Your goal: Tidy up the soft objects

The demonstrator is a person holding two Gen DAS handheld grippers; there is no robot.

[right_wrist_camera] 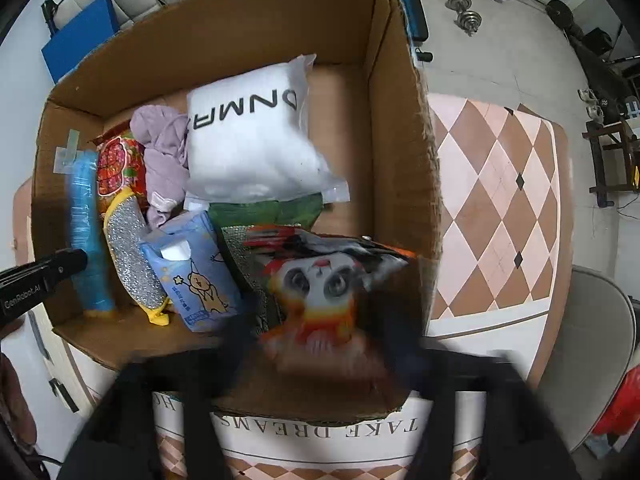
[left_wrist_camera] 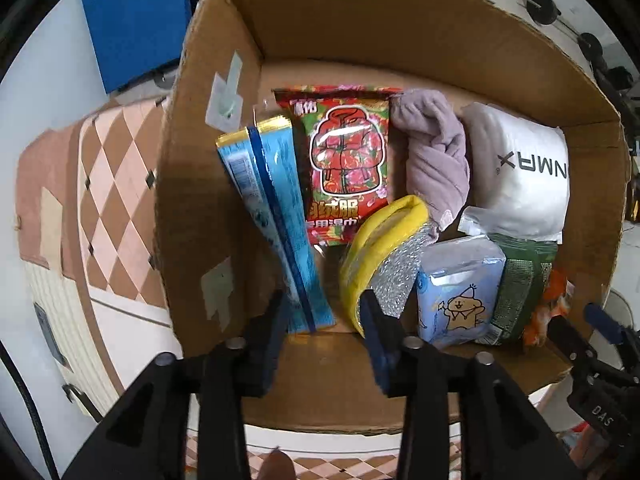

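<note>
An open cardboard box (left_wrist_camera: 224, 208) (right_wrist_camera: 396, 128) holds soft items: a blue pack (left_wrist_camera: 276, 216), a red wipes pack (left_wrist_camera: 348, 160), a lilac cloth (left_wrist_camera: 436, 156), a white pillow pack (left_wrist_camera: 524, 172) (right_wrist_camera: 252, 144), a yellow-silver sponge (left_wrist_camera: 384, 256), a blue tissue pack (left_wrist_camera: 460, 288) (right_wrist_camera: 196, 272) and a green pack (left_wrist_camera: 520, 280). My left gripper (left_wrist_camera: 324, 320) is open and empty over the box's near edge, between the blue pack and the sponge. My right gripper (right_wrist_camera: 316, 320) is blurred; an orange panda pack (right_wrist_camera: 320, 280) sits between its fingers over the box's near right part.
The box stands on a table with a pink and brown checked cloth (right_wrist_camera: 500, 208). A blue board (left_wrist_camera: 136, 16) leans behind. Dumbbells (right_wrist_camera: 466, 12) lie on the floor. A grey chair (right_wrist_camera: 592, 352) stands at the right.
</note>
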